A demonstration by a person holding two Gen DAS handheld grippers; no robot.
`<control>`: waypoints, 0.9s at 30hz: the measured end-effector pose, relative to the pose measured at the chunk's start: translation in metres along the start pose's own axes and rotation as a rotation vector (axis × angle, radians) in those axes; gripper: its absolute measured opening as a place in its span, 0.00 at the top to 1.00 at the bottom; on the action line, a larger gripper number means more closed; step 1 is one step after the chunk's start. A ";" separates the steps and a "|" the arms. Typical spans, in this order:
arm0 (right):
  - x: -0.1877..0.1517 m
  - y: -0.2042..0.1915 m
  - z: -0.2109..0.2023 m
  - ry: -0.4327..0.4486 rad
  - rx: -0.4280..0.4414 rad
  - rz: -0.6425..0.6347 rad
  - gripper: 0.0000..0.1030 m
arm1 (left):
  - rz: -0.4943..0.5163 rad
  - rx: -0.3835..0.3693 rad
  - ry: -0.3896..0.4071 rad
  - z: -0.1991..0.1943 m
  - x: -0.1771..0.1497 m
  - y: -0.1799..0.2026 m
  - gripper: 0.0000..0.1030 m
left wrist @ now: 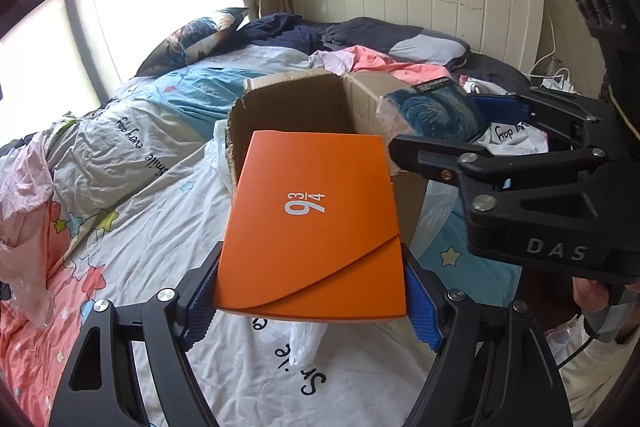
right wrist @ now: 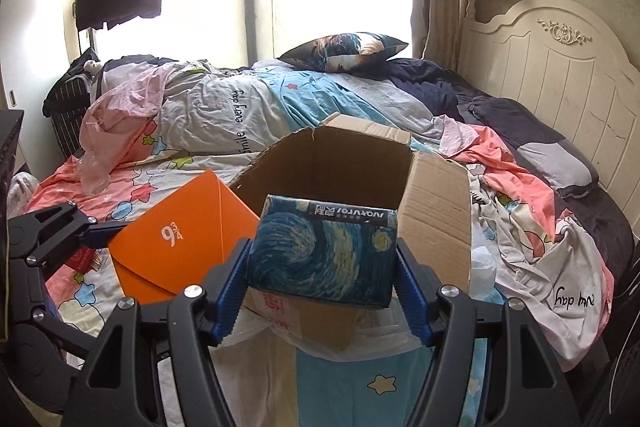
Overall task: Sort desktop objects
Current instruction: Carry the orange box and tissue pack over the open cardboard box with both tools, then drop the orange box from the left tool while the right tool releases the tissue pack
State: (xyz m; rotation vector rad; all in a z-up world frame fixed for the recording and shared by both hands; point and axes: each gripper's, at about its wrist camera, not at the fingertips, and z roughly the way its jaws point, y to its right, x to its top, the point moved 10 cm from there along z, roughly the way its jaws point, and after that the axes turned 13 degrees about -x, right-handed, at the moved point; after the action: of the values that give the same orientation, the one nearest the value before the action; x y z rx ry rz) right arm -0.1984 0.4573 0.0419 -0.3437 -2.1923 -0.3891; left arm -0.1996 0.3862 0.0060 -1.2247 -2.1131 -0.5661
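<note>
Left gripper [left wrist: 312, 307] clamped orange folder [left wrist: 316, 223], right gripper [right wrist: 322, 287] clamped starry-print tissue pack [right wrist: 324, 255]; both hovered at open cardboard box [right wrist: 340, 163] on bed (interior appeared empty). Sorting seemingly early: neither item dropped in yet.

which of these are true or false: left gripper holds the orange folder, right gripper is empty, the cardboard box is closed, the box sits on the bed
1. The left gripper holds the orange folder. True.
2. The right gripper is empty. False: it is shut on the starry-night tissue pack.
3. The cardboard box is closed. False: its flaps are open.
4. The box sits on the bed. True.
</note>
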 end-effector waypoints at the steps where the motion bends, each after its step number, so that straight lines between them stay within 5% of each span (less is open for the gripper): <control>1: 0.000 0.001 0.003 -0.004 -0.002 -0.002 0.39 | -0.002 -0.003 0.001 0.002 0.002 -0.001 0.22; 27: 0.019 0.000 0.053 -0.032 0.030 0.002 0.38 | -0.085 -0.052 -0.033 0.047 0.036 -0.037 0.22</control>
State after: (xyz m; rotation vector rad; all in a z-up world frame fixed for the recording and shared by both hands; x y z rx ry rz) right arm -0.2473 0.4803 0.0263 -0.3378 -2.2267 -0.3508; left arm -0.2596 0.4201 -0.0046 -1.1840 -2.1993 -0.6457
